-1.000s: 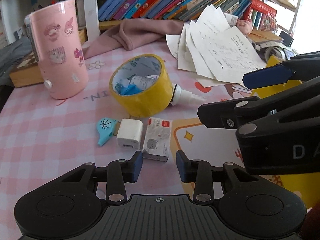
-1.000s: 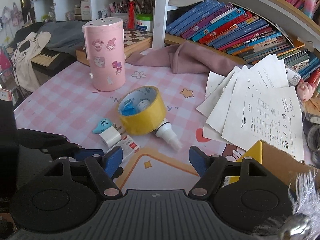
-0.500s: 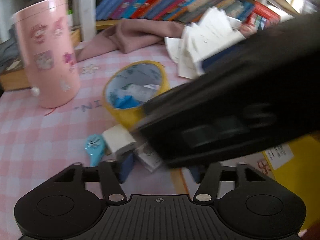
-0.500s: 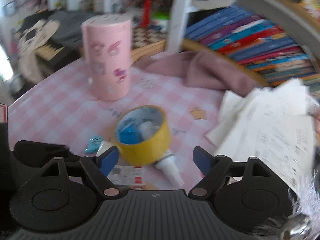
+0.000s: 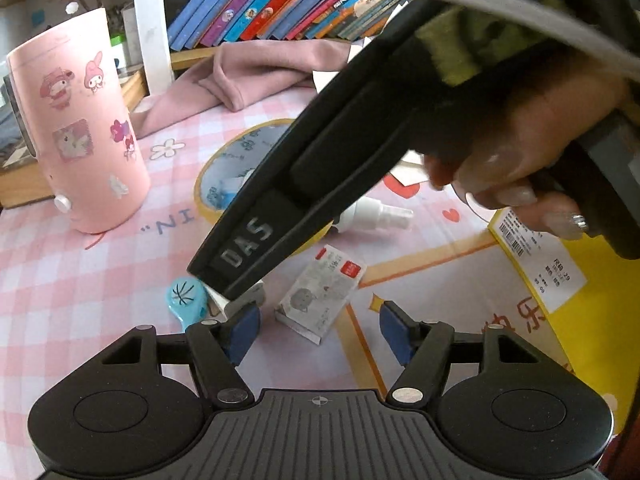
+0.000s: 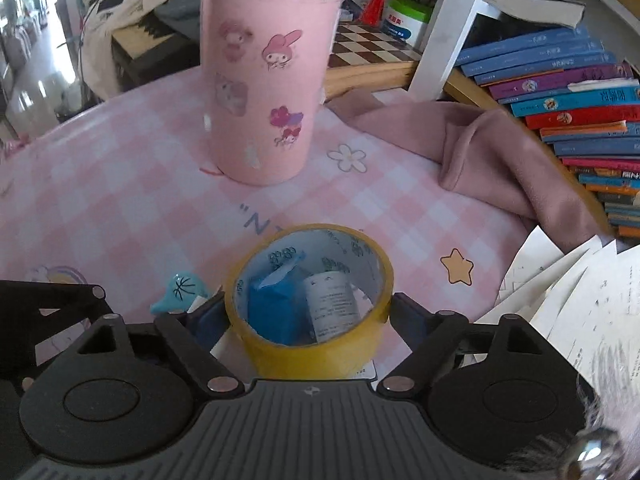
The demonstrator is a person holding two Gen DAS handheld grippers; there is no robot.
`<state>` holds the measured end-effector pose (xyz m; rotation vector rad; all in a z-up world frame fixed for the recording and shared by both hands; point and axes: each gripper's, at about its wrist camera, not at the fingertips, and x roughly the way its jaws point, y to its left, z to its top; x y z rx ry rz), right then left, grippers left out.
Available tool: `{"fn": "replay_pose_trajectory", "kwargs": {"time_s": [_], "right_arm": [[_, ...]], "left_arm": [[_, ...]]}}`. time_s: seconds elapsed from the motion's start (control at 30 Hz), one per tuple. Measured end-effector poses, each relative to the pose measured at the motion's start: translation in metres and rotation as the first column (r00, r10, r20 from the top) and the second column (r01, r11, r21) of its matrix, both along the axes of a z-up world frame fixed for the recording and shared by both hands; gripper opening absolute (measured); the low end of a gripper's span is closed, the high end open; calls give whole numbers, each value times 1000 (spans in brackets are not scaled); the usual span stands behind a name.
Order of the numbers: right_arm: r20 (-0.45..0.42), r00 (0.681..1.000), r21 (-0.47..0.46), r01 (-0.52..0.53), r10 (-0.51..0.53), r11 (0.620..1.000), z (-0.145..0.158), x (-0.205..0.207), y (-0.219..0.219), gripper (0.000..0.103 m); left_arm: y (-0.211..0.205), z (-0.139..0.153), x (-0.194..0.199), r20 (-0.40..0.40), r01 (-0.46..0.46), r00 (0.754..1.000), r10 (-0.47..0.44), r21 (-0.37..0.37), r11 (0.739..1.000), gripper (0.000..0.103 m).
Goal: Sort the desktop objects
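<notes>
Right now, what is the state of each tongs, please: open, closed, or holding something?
Left tongs: open, holding nothing; the small white box lies ahead, between the fingers.
Right tongs: open around the yellow tape roll, not yet closed on it.

Tape roll (image 6: pixel 310 304) between right gripper (image 6: pixel 306 316) fingers — cup (image 6: pixel 266 76) behind, cloth (image 6: pixel 472 148) right

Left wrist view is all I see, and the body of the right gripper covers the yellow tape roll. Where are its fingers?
Observer: The right gripper is open, with one finger on each side of the yellow tape roll.
Operator: Do the pads touch it?
Observer: They stand close beside its wall. I cannot tell if they touch.
Operator: Is the roll empty inside?
Observer: No. A blue packet and a white labelled bottle sit in its core.
</notes>
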<state>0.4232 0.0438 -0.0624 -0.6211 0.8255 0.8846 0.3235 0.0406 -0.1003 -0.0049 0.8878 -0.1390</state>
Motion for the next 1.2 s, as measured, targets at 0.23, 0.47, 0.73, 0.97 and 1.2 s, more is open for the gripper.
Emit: {"fn": "replay_pose_trajectory", "kwargs": {"time_s": [0.23, 0.47, 0.73, 0.97, 1.2], "right_arm": [[34, 995, 216, 88, -97, 972, 50, -6, -40, 83], [-69, 952, 308, 304, -297, 901, 62, -9, -86, 83], [-156, 887, 397, 459, -434, 795, 72, -36, -124, 83], [-79, 871, 408, 473, -485, 781, 89, -75, -148, 83], [-82, 842, 391, 520, -534, 760, 89, -127, -168, 83]], "left_arm": [[-12, -2, 16, -18, 57, 998, -56, 62, 996, 61], [-23, -4, 17, -22, 105, 994, -103, 89, 991, 29], [-15, 7, 3, -62, 113, 992, -112, 22, 993, 28], [37, 50, -34, -35, -16, 999, 7, -255, 967, 28], [64, 87, -80, 17, -75, 996, 85, -337, 939, 28]]}}
